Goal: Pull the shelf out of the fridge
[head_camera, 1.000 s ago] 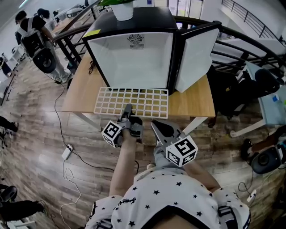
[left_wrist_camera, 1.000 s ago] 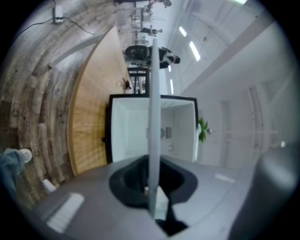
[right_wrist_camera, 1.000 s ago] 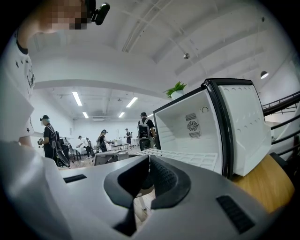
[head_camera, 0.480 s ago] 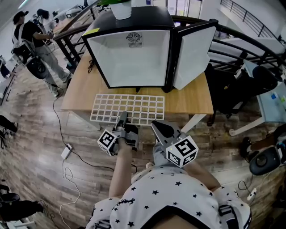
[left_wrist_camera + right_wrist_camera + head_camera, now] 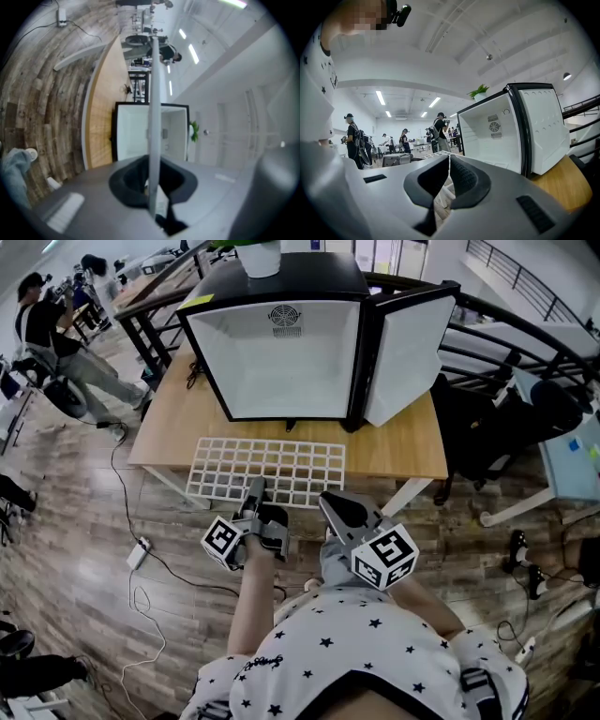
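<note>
- While the left gripper (image 5: 254,493) alone is clamped on the near long edge of the shelf (image 5: 267,471), the whole load hangs from one pinch point; the far edge is judged liable to sag or swing about that point.
- Left gripper view confirms the grip: the shelf (image 5: 153,117) runs edge-on between jaws that stand narrow against it.
- Right gripper (image 5: 334,509) has its jaws together on nothing and hangs just beside the shelf's near right corner, so it gives no support.
- Location: the shelf is fully clear of the fridge (image 5: 281,352), lying over the front of the table (image 5: 398,454), with its near edge past the table's front edge. Whether it rests on the wood cannot be told.
- Further risk: a grid bar could slip in the pads, or the underside could catch the table edge, if the shelf is drawn back tilted.
- Orientation: the shelf lies flat, its long axis across the head view and parallel to the fridge's open front, its short sides running toward the fridge.
</note>
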The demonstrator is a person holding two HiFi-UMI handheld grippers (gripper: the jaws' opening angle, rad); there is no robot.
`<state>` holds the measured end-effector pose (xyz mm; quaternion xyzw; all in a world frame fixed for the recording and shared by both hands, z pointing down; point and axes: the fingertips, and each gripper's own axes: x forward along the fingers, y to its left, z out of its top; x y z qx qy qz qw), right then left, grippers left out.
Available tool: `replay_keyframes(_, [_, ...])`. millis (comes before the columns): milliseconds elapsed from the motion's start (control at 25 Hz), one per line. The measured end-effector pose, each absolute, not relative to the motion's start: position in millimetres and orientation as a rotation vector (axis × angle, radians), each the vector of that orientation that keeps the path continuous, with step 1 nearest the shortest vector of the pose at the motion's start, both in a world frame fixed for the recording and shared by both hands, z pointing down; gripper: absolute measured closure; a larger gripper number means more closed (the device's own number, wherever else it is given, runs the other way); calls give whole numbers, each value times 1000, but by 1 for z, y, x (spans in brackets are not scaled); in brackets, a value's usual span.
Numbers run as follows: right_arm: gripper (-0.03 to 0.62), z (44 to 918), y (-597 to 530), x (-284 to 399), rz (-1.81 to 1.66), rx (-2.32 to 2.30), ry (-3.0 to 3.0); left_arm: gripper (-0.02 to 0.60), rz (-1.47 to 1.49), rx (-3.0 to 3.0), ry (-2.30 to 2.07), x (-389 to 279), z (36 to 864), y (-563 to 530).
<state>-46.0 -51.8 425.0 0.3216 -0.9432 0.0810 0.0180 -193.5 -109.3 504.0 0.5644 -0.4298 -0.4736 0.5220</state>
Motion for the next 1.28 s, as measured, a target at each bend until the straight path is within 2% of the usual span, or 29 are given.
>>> replay_keyframes(1280, [574,426,-63,-51,257,1052,-2928,552,-1144,1351,-999,-194,504,-117])
